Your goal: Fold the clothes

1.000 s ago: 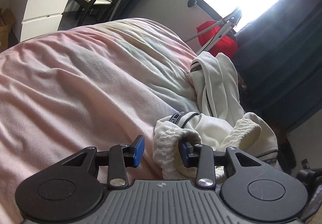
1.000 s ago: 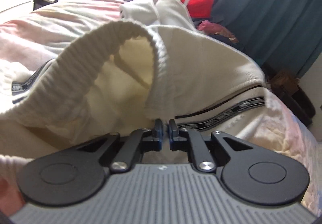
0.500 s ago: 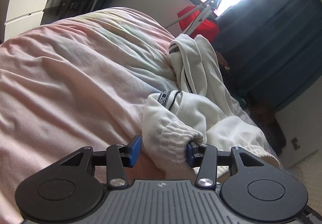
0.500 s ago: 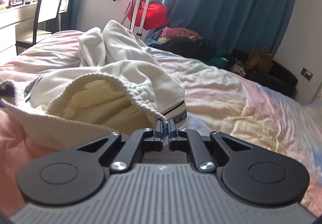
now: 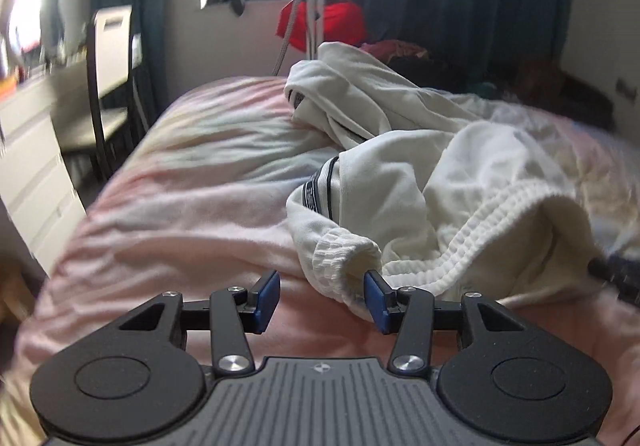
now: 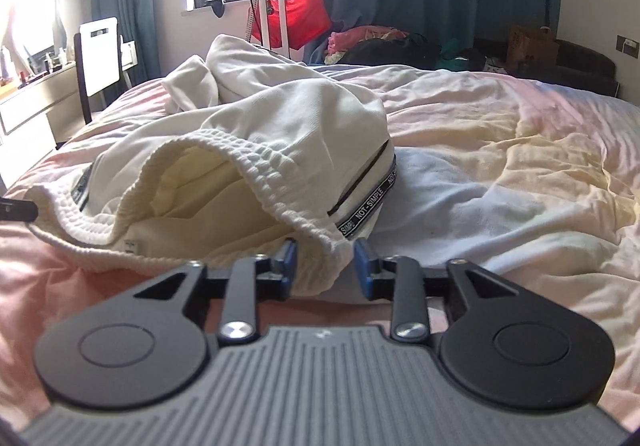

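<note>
Cream-white sweatpants (image 5: 404,181) with black-and-grey side tape lie crumpled on the pink bed cover (image 5: 192,213); they also show in the right wrist view (image 6: 288,125). My left gripper (image 5: 322,296) is open at the near left corner of the ribbed waistband (image 5: 344,266), its right pad touching the cloth. My right gripper (image 6: 325,266) is open with the waistband's right corner (image 6: 320,266) lying loose between its jaws. The waistband gapes open between the two grippers. The legs are bunched in a heap toward the far side.
The bed cover (image 6: 500,165) stretches wide to the right. A chair (image 6: 98,57) and white drawers (image 5: 28,165) stand left of the bed. A red bag on a stand (image 6: 292,19), blue curtains and a clothes pile (image 6: 372,41) sit beyond the bed.
My right gripper has opened and let go of the waistband corner, which now rests on the bed. My left gripper has swung to face the window; it stays open at the left corner.
</note>
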Motion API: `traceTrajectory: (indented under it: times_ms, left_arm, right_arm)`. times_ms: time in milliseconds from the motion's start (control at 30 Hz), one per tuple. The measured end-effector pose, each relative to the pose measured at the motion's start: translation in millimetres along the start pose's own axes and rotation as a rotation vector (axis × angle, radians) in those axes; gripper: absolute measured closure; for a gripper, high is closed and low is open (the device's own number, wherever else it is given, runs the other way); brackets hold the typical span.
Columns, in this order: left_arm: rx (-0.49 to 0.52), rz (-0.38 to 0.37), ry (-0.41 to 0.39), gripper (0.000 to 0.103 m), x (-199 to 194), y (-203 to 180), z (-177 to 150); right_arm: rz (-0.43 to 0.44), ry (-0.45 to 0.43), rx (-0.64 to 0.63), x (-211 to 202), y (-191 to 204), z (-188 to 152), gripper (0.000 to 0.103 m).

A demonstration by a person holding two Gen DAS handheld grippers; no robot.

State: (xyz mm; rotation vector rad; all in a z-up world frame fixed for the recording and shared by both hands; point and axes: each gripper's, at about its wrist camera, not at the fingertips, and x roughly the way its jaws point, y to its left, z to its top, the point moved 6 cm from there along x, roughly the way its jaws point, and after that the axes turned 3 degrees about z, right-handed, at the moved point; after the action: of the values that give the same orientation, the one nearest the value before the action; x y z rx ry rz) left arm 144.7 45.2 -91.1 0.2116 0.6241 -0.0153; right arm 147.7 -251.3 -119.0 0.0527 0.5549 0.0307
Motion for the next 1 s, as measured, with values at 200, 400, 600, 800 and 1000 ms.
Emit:
traceTrajectory:
  times_ms: [200,400,600,800,1000]
  left_arm:
    - [0.395,0.141,-0.070,0.042,22.0,-43.8,-3.9]
    - [0.476,0.195,-0.124,0.036,50.9,-58.0,5.6]
    - [0.606,0.220,-0.130,0.033,49.4,-59.6,0.1]
    - [0.723,0.227,-0.114,0.030,51.2,-69.4,-15.7]
    - [0.603,0.289,-0.084,0.024,72.4,-61.3,-8.5]
  right_arm:
    - [-0.050,0.016,-0.080,15.5,0.1,1.8,0.056]
    - [-0.063,0.039,-0.121,40.7,0.2,-1.2,0.059]
    - [-0.044,-0.047,-0.110,27.5,3.5,8.9,0.089]
    - [-0.038,-0.271,-0.063,-36.9,11.1,41.8,0.089]
    - [-0.075,-0.293,-0.171,-49.5,24.9,32.8,0.089]
